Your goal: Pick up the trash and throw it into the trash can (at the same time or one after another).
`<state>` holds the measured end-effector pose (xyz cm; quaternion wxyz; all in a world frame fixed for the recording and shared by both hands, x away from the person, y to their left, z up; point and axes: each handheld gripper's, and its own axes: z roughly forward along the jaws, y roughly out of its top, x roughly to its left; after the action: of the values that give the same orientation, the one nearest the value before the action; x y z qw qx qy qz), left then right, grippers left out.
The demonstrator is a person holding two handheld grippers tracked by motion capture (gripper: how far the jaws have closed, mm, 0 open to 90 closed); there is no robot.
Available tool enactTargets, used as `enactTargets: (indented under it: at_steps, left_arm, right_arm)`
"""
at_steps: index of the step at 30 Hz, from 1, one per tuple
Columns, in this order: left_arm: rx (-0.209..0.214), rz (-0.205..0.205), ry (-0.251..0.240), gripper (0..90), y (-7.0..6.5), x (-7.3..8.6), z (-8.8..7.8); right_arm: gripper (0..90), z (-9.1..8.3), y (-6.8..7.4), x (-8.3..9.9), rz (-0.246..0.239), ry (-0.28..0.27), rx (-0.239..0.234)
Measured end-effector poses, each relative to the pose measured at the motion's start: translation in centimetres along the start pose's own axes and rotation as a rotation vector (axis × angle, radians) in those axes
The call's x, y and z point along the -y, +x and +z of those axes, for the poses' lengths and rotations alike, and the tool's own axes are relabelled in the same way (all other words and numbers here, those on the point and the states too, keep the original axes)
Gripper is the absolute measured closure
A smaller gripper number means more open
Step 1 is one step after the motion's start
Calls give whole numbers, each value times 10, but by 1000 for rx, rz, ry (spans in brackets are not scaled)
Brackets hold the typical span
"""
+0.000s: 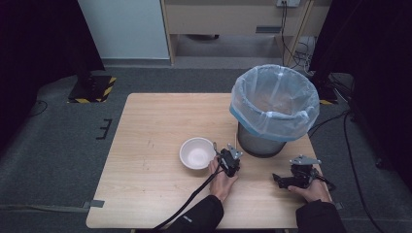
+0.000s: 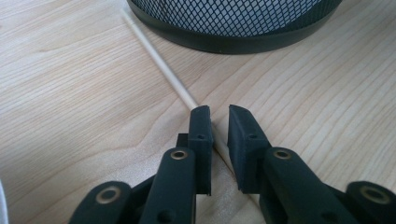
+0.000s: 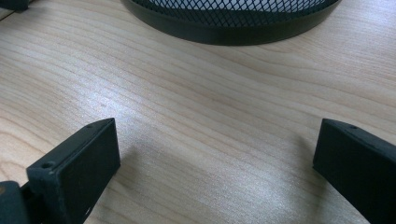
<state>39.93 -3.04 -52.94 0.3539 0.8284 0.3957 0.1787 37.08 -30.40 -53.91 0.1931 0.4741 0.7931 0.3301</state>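
A light wooden table (image 1: pixel 145 145) is set on grey carpet (image 1: pixel 53 145), flanked by black curtains (image 1: pixel 34 39); a pale wall panel (image 1: pixel 121 29) and wooden cabinet (image 1: pixel 218 19) are seen behind.

Light wooden table (image 1: pixel 145 145) before me, white bowl (image 1: pixel 197 153) near its middle, mesh bin (image 1: pixel 260 141) toward the right edge, thin wooden stick (image 2: pixel 159 65) beside it

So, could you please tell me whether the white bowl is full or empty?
Empty: the high view shows the white bowl upright with a bare white inside.
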Motion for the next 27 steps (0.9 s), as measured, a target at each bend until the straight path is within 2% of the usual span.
enactTargets:
  at_steps: [7, 15, 23, 27]
  left_arm:
    - [-23, 9, 21, 836, 4, -1, -5]
    - [-25, 15, 28, 844, 10, 9, -15]
    - [1, 25, 31, 851, 11, 26, -37]
    - [14, 20, 5, 856, 15, 31, -49]
  right_arm:
    - [7, 0, 0, 0, 0, 0, 0]
    - [8, 0, 0, 0, 0, 0, 0]
    - [8, 0, 0, 0, 0, 0, 0]
    - [8, 0, 0, 0, 0, 1, -2]
